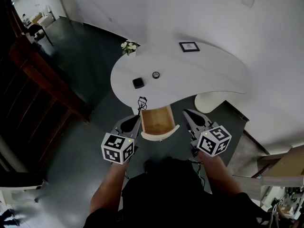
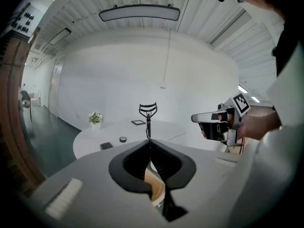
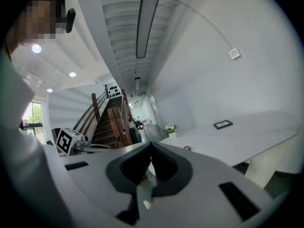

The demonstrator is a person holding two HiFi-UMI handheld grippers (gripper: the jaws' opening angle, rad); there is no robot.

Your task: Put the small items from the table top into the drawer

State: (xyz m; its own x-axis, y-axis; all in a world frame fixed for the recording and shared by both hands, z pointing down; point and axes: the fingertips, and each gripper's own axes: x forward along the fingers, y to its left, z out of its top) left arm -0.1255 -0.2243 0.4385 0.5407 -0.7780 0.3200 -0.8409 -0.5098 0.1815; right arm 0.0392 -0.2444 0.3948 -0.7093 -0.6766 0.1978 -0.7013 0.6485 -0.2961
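Observation:
A black eyelash curler [image 2: 147, 111] stands upright out of my left gripper [image 2: 150, 142], whose jaws are shut on its handle. In the head view the eyelash curler [image 1: 141, 102] hangs over the table's near edge, just beyond the open drawer [image 1: 156, 119], with the left gripper [image 1: 137, 114] at the drawer's left side. My right gripper [image 1: 189, 113] is at the drawer's right side, jaws together and nothing in them; the same right gripper [image 3: 151, 144] points along the table. On the white table [image 1: 209, 72] lie a black square item [image 1: 138, 82] and a small round item [image 1: 156, 74].
A framed picture [image 1: 189, 46] and a small pot of flowers [image 1: 128, 46] sit at the table's far side. The table's white pedestal [image 1: 209, 101] is right of the drawer. A dark wooden staircase [image 1: 33, 75] runs along the left.

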